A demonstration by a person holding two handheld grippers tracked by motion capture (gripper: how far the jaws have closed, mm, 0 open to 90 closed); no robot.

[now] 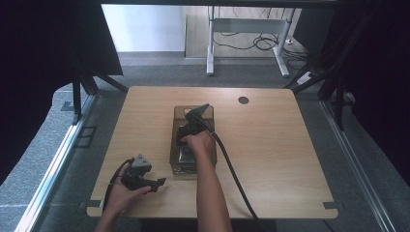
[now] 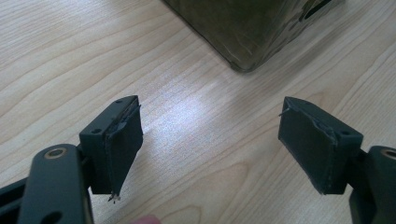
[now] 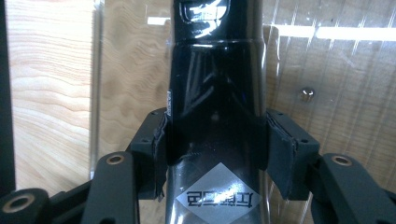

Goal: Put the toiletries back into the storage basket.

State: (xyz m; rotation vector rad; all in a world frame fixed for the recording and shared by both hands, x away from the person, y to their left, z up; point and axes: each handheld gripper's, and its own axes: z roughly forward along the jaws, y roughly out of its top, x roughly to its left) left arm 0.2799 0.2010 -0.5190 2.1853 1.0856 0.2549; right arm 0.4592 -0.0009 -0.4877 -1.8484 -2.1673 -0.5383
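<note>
Left gripper (image 1: 159,182) sits low on the near-left part of the bench (image 1: 270,145), held in the person's left hand (image 1: 121,193), grey three-cornered plate on top. In the left gripper view its jaws are spread wide w/ nothing between them — just bare light wood grain w/ a soft glare patch. Pads (image 2: 123,149) are matte black, edges a bit frayed. One corner of the smoky translucent bin (image 2: 247,28) shows ahead of the jaws, apart from them.

Mid-bench: bin (image 1: 175,145) is rectangular, clear-tinted plastic, long axis running away from the person. Right hand (image 1: 198,142) is over it, right gripper (image 3: 215,140) pointed down into it, cable trailing back toward the near right edge.

Right gripper view: jaws pinch a glossy black bottle-like object (image 3: 215,84) — both pads pressed on its sides. Round-bodied, hard shiny surface, strong reflections, silver diamond-shaped label w/ dark print near the jaws; it narrows to a neck farther off. It's inside the bin; wood grain visible thru the clear floor, small metal stud to the right.

Far side of bench has a dark round grommet hole (image 1: 243,100).
</note>
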